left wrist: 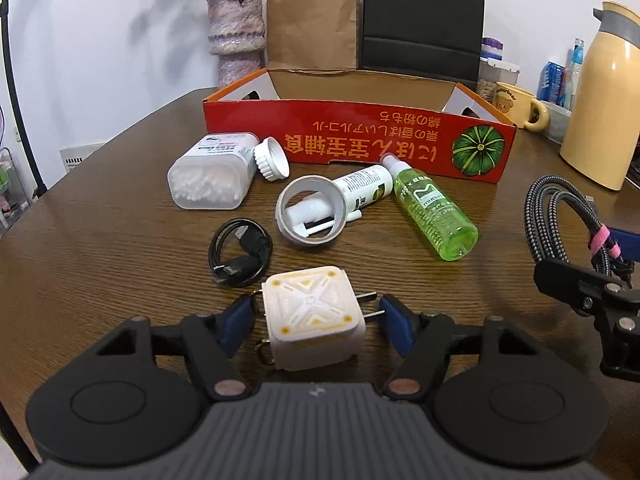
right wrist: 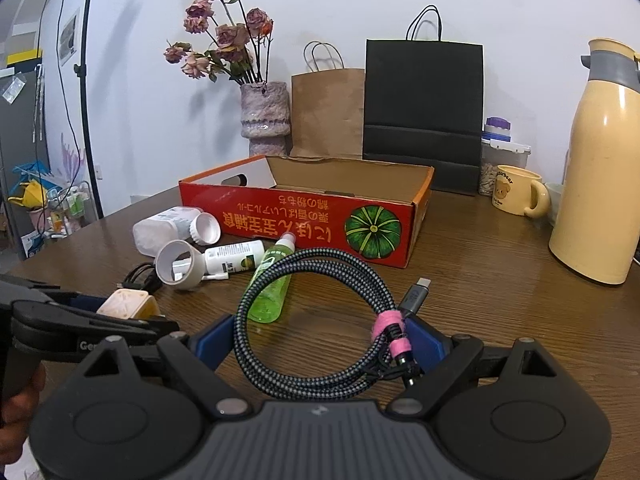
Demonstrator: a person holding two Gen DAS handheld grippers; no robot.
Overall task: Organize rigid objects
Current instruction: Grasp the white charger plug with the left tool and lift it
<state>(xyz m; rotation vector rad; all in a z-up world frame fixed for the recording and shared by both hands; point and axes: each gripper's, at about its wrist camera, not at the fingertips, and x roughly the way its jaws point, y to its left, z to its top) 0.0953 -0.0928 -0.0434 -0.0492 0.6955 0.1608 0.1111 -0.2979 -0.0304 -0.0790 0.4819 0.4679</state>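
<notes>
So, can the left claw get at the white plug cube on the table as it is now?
Probably yes. The white plug cube lies between the left claw fingers, and nothing blocks it; the black cable lies just beyond.

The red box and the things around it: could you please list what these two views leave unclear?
- Red box floor: in the left wrist view the front wall hides it; the right wrist view shows only part.
- Left gripper around the white plug: pad contact unclear.
- Small print on the white bottle: too small in both views.
- Black bag top: cut off, left wrist view.
</notes>
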